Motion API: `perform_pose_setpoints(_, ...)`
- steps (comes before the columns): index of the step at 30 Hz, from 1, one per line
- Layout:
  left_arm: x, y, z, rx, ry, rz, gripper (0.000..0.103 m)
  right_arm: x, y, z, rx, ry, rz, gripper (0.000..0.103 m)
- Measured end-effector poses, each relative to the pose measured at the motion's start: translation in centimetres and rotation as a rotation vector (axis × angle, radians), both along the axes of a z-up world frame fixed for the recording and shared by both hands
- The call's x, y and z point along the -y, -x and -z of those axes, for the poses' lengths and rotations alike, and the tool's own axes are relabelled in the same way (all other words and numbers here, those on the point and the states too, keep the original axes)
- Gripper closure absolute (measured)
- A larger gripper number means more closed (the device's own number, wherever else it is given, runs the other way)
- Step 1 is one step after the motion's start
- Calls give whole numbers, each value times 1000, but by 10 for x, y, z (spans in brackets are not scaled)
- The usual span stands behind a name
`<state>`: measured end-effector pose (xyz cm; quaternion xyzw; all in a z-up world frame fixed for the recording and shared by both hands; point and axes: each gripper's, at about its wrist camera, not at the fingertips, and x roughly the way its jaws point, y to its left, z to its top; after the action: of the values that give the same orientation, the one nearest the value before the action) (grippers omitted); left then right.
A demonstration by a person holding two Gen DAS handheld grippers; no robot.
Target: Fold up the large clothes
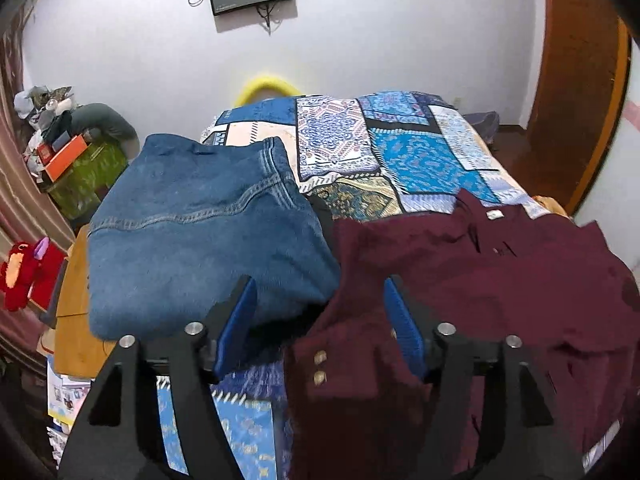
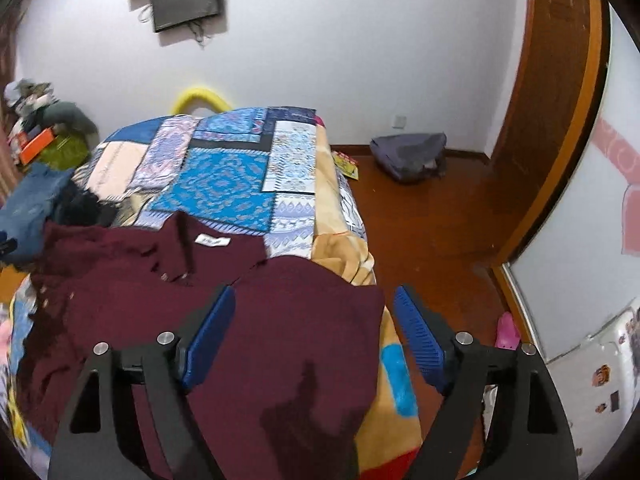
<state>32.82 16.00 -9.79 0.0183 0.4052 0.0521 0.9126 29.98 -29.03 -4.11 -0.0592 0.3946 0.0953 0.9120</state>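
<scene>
A dark maroon garment (image 1: 500,276) with a white neck label (image 1: 494,213) and small gold buttons lies spread on the near end of the bed; it also shows in the right wrist view (image 2: 248,340). My left gripper (image 1: 320,308) is open, held just above the garment's left part with the buttoned cuff (image 1: 320,366) between its blue pads. My right gripper (image 2: 312,312) is open above the garment's right part near the bed's right edge. Folded blue jeans (image 1: 200,232) lie to the left of the maroon garment.
The bed has a blue patchwork cover (image 1: 400,148). Left of it stand a cluttered green box (image 1: 84,172) and a red plush toy (image 1: 24,272). Right of the bed is wooden floor (image 2: 420,232) with a grey bag (image 2: 412,156) and a brown door frame (image 2: 560,120).
</scene>
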Motion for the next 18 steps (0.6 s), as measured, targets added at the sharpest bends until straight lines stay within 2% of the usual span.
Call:
perform_pose_setpoints(4, -4, 28, -3, 8, -7, -7, 24, -3, 24, 2, 3, 30, -12, 23)
perform_pose_setpoints(8, -13, 51, 6, -22, 0, -7, 23, -2, 48, 12, -17, 47, -12, 23)
perform_pose_setpoints(13, -29, 67, 37, -130, 79, -10, 23, 6, 69, 34, -74, 3, 18, 23)
perform_pose_setpoints(18, -41, 84, 88, -287, 177, -16, 23, 18, 84, 66, -174, -40, 76, 23)
